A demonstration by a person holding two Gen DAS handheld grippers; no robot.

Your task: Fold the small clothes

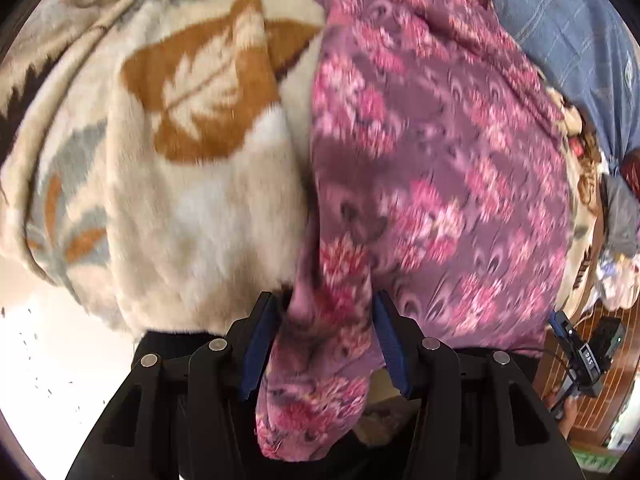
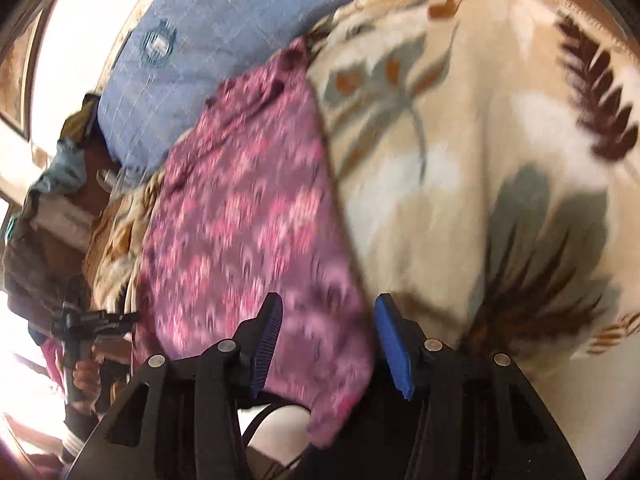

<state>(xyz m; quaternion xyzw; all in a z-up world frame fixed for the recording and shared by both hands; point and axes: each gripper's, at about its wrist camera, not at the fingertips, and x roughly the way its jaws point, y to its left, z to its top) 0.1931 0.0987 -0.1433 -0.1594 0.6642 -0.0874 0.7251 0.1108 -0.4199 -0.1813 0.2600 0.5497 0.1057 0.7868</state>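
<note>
A purple garment with a pink flower print [image 1: 432, 168] lies spread on a cream leaf-pattern blanket [image 1: 180, 184]. My left gripper [image 1: 326, 308] is open, its blue pads on either side of the garment's near corner, which hangs down between them. In the right wrist view the same garment [image 2: 248, 220] runs away from me, and my right gripper [image 2: 326, 312] is open over its near edge, with cloth between and below the pads. The left gripper and the hand holding it show at the left of the right wrist view [image 2: 86, 328]. The right gripper shows at the lower right of the left wrist view [image 1: 580, 356].
A blue checked pillow [image 1: 560, 16] lies beyond the garment, also in the right wrist view [image 2: 192, 40]. Other clothes are piled at the right [image 1: 620, 216]. The blanket [image 2: 500, 160] covers the bed to the right. A white floor [image 1: 52, 360] shows past the bed edge.
</note>
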